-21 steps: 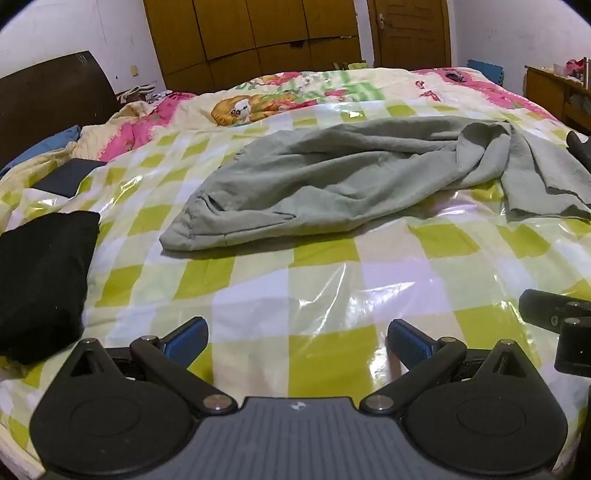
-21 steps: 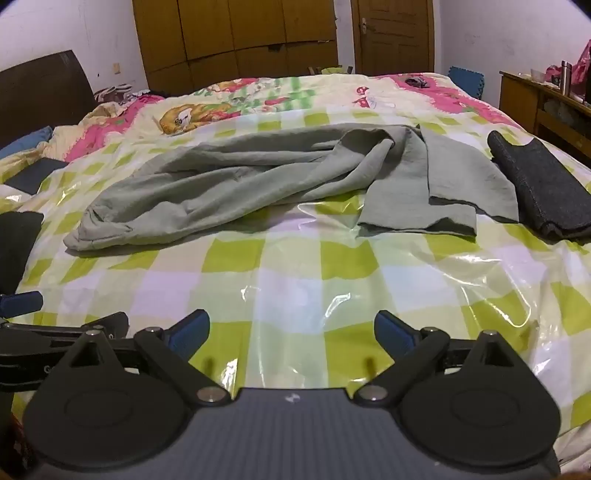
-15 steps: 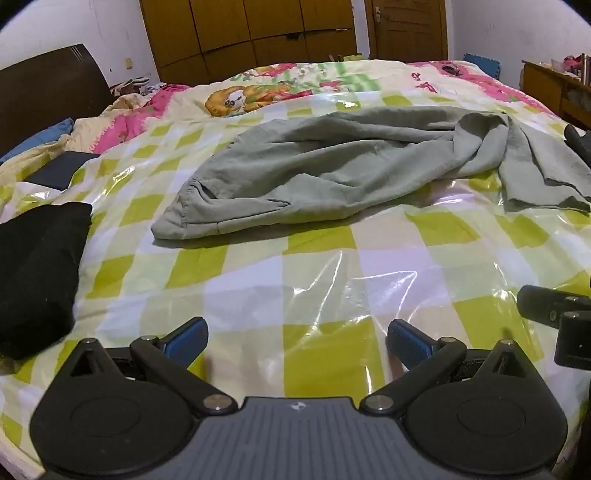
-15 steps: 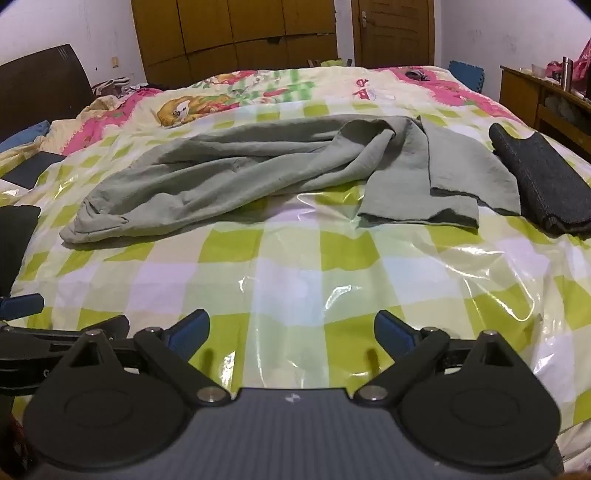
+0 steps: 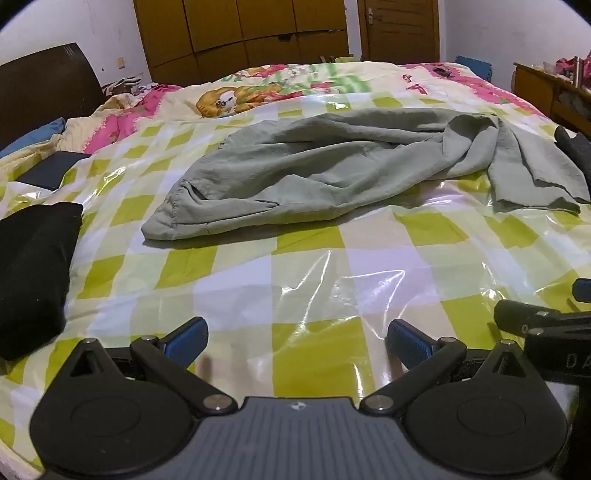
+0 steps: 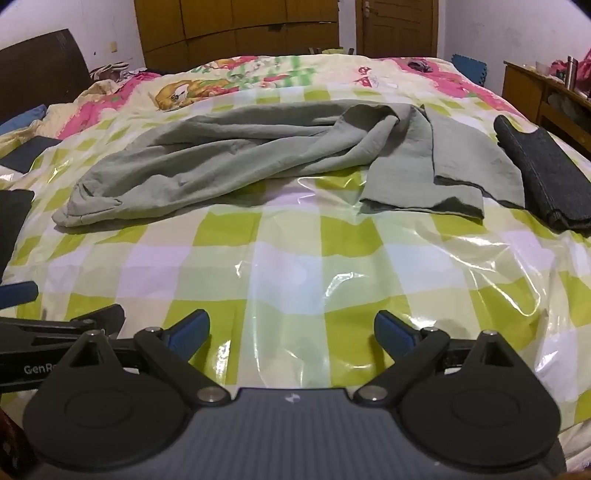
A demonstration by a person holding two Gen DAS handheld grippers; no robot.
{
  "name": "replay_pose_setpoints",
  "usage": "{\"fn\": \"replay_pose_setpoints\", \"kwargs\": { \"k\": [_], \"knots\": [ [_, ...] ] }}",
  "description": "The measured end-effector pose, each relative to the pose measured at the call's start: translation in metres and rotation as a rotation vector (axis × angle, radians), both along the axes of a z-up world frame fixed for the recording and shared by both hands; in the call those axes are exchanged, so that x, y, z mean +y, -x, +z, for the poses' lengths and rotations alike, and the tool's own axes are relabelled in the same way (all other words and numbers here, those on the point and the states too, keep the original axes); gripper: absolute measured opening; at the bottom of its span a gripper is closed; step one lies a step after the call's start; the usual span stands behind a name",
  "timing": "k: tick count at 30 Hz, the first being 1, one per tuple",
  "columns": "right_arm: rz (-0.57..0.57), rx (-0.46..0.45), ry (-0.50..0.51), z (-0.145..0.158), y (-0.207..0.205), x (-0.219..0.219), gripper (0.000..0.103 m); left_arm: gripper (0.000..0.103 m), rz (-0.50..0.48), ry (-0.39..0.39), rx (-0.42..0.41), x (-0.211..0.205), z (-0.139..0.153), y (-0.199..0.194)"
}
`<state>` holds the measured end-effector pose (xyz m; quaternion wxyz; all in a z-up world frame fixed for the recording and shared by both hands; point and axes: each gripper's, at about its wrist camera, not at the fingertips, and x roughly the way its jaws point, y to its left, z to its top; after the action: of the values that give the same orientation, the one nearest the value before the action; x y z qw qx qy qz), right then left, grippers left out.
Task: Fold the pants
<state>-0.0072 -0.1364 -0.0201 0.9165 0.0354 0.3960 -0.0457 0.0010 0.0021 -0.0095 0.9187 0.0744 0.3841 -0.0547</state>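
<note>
I kept both the left gripper (image 5: 295, 341) and right gripper (image 6: 291, 332) spread wide and empty over the checked bedcover (image 5: 303, 266); grey pants (image 6: 229, 158) lay rumpled mid-frame, a wardrobe (image 5: 240, 33) stood at top.

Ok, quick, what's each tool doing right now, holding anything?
Left tool: open, holding nothing.
Right tool: open, holding nothing.

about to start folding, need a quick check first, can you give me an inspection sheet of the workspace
surface: bed with green checked cover under glossy clear plastic
job's things: grey-green pants lying rumpled and unfolded across the bed
clutter: folded dark grey garment to the right of the pants, black garment at left, dark flat item at far left
grippers: left gripper and right gripper both open, holding nothing, short of the pants
cables: nothing seen
surroundings: wooden wardrobe, door, headboard
</note>
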Motion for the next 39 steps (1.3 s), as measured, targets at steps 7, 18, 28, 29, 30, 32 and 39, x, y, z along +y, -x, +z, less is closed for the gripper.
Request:
{"fn": "replay_pose_setpoints", "kwargs": {
  "k": [7, 18, 28, 29, 30, 32, 39],
  "knots": [
    [-0.001, 0.009, -0.003, -0.0007, -0.0007, -0.0005, 0.096, 0.103, 0.002, 0.000, 0.000, 0.0000, 0.0001, 0.0003],
    [0.000, 0.014, -0.003, -0.0021, -0.0015, 0.0006, 0.096, 0.103, 0.004, -0.003, 0.001, 0.0004, -0.0004, 0.0007],
    [0.001, 0.020, -0.010, -0.0031, -0.0025, 0.0003, 0.096, 0.103, 0.004, -0.003, 0.003, 0.0011, -0.0008, 0.0011],
    [0.001, 0.021, -0.010, -0.0033, -0.0026, 0.0002, 0.096, 0.103, 0.004, -0.003, 0.003, 0.0012, -0.0008, 0.0012],
    [0.001, 0.021, -0.011, -0.0034, -0.0026, 0.0002, 0.096, 0.103, 0.004, -0.003, 0.003, 0.0011, -0.0007, 0.0010],
    [0.001, 0.023, -0.011, -0.0035, -0.0027, 0.0002, 0.096, 0.103, 0.004, -0.004, 0.003, 0.0012, -0.0007, 0.0012],
    [0.002, 0.025, -0.013, -0.0049, -0.0026, 0.0012, 0.096, 0.103, 0.006, -0.002, 0.003, 0.0020, -0.0009, 0.0012]
  ]
}}
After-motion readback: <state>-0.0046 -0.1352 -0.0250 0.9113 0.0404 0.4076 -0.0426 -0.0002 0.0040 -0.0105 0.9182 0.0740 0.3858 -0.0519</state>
